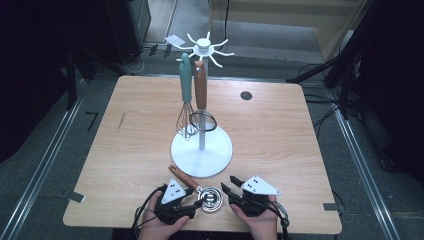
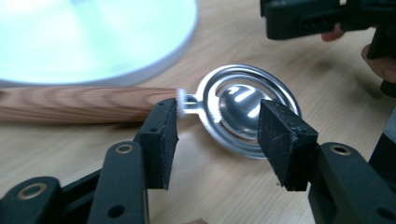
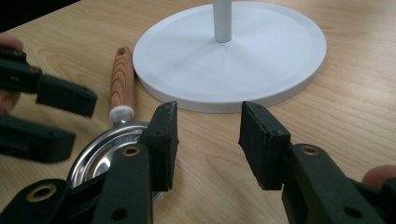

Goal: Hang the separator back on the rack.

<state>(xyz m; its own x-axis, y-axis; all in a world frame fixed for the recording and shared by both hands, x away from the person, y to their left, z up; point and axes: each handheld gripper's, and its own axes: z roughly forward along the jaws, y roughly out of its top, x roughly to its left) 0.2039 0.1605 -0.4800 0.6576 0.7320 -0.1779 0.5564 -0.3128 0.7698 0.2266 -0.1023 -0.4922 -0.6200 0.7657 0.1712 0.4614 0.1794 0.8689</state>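
That wooden-handled utensil with the round shiny steel head [image 2: 247,112] looks light, stiff and slippery up front, so I'd grab the wooden handle [image 2: 84,103]. Left gripper [image 2: 217,135] sits partly open around the head, pads not pressing; right gripper [image 3: 208,140] is half open on nothing.

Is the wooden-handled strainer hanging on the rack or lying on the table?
Lying on the table: the strainer rests flat beside the rack's white base.

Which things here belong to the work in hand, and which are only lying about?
In the work:
- metal egg separator with wooden handle, on the table between both grippers
- white utensil stand
- left gripper, fingers apart around the separator's bowl
- right gripper, open

Lying about:
- whisk with teal handle, hanging
- wooden-handled ring utensil, hanging
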